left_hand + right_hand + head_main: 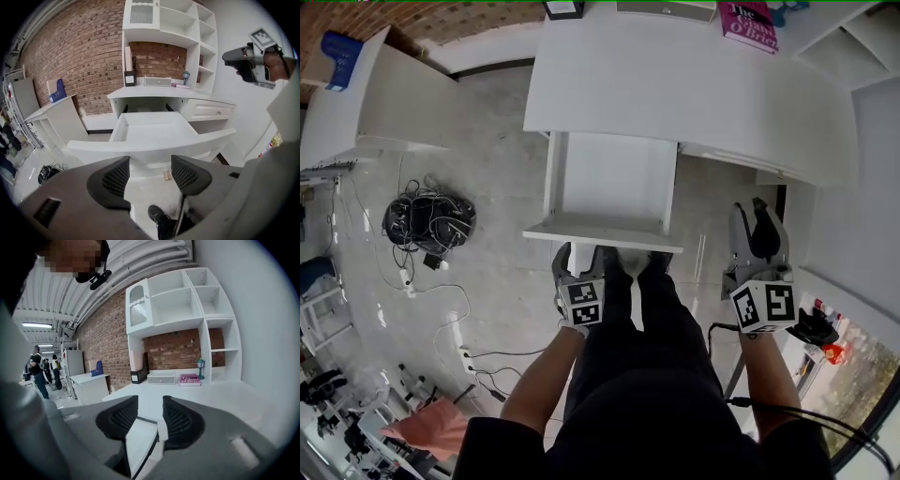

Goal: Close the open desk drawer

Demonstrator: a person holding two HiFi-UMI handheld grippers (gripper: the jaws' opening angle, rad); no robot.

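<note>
- The pulled-out drawer [605, 183] jutted from the desk [675, 84] towards the person. Its front panel [150, 147] stood right across the left gripper's [150, 168] line, jaws apart with nothing between them.
- Down low, the person's shoes [654, 264] and legs filled the space under that panel.
- Left of the drawer, bare floor [502, 178] ran out to a cable tangle [428, 222] and a side table [384, 103].
- The right gripper [753, 225], jaws apart, hung in open air between the drawer and the white wall [862, 216].
- The desk top was broad and bare, with a book [748, 23] at its back edge.
</note>
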